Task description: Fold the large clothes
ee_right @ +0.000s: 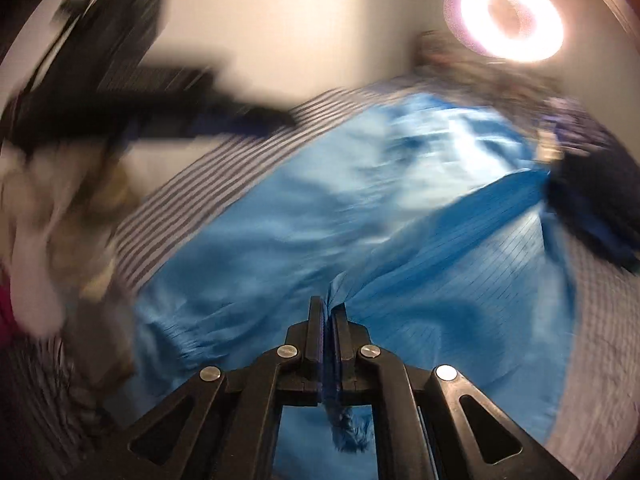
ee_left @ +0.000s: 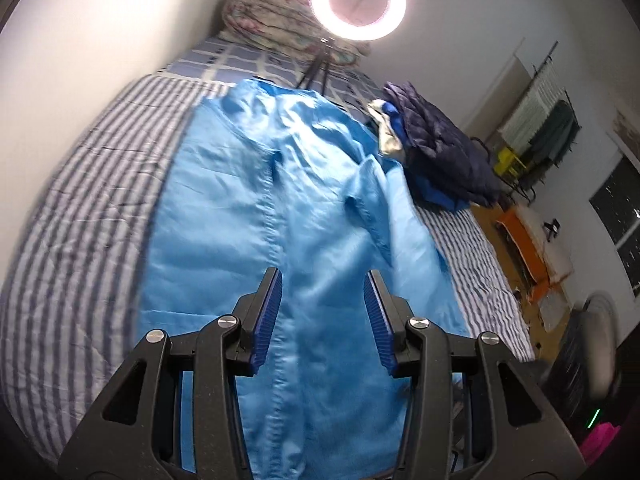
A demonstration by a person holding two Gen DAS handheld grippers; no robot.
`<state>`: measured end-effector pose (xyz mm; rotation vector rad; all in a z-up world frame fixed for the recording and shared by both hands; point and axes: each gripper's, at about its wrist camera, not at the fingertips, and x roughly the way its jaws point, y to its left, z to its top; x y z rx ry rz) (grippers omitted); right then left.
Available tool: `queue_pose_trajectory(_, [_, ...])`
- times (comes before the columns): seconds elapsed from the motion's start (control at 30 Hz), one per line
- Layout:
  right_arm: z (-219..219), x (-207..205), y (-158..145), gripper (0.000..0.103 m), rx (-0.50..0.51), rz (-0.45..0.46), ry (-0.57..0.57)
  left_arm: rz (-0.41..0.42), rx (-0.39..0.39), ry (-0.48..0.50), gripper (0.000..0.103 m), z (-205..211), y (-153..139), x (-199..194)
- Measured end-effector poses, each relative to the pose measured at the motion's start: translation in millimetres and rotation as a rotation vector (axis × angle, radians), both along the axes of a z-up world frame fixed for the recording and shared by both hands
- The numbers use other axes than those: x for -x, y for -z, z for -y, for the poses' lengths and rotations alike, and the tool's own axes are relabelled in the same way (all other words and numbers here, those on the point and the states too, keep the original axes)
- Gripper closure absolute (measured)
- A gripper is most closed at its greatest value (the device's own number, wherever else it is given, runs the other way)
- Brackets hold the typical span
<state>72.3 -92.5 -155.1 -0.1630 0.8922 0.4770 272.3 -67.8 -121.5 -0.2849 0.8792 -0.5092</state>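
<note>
Light blue garment, shiny fabric, lay spread on a striped bed cover. Its long axis ran from the left gripper's end of the bed away toward the ring light at the far end, with a stitched seam running the same way down the middle. One side of it was lifted and pulled inward on the right, showing in the right wrist view as a darker, finely lined flap.

Left gripper hovered over the near part of the garment, jaws partly apart, blue ribbed pads facing each other, no cloth pinched between them that I could see.

Right gripper was clamped tight on a bunched fold of the blue garment, fabric gathered into the closed jaws and a frayed bit hanging behind them. That view was heavily motion-blurred.

Dark navy quilted jacket was heaped on the bed at the garment's right edge, with a small white and blue cloth against it. Rolled floral quilt sat at the far end below the light. Blurred left gripper and a hand showed at the left of the right wrist view; details not readable.
</note>
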Motion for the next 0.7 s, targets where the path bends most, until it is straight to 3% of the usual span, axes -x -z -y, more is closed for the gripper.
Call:
queue_pose_trajectory(0.17, [-14, -3, 41, 0.097, 0.055, -0.122, -0.072, -0.043, -0.018, -0.025, 0.059, -14, 15, -6])
queue_pose_trajectory(0.2, [-9, -4, 40, 0.084, 0.05, -0.127, -0.069, -0.054, -0.021, -0.019, 0.059, -14, 19, -6])
queue_pose_trajectory(0.27, [9, -2, 30, 0.071, -0.004, -0.129, -0.063, -0.069, -0.034, -0.001, 0.059, -10, 25, -5])
queue_pose_trajectory(0.33, [24, 1, 15, 0.069, -0.076, -0.129, -0.064, -0.086, -0.05, 0.024, 0.059, -3, 32, -2])
queue_pose_trajectory(0.4, [52, 3, 0, 0.052, -0.179, -0.13, -0.055, -0.126, -0.044, 0.075, 0.059, 7, 41, 0])
queue_pose_trajectory(0.5, [82, -6, -12, 0.048, -0.254, -0.106, 0.012, -0.161, -0.08, 0.126, 0.059, 26, 53, 5])
queue_pose_trajectory(0.7, [175, -67, -3, 0.048, -0.352, -0.126, 0.35, -0.218, -0.154, 0.171, 0.059, 56, 77, 6])
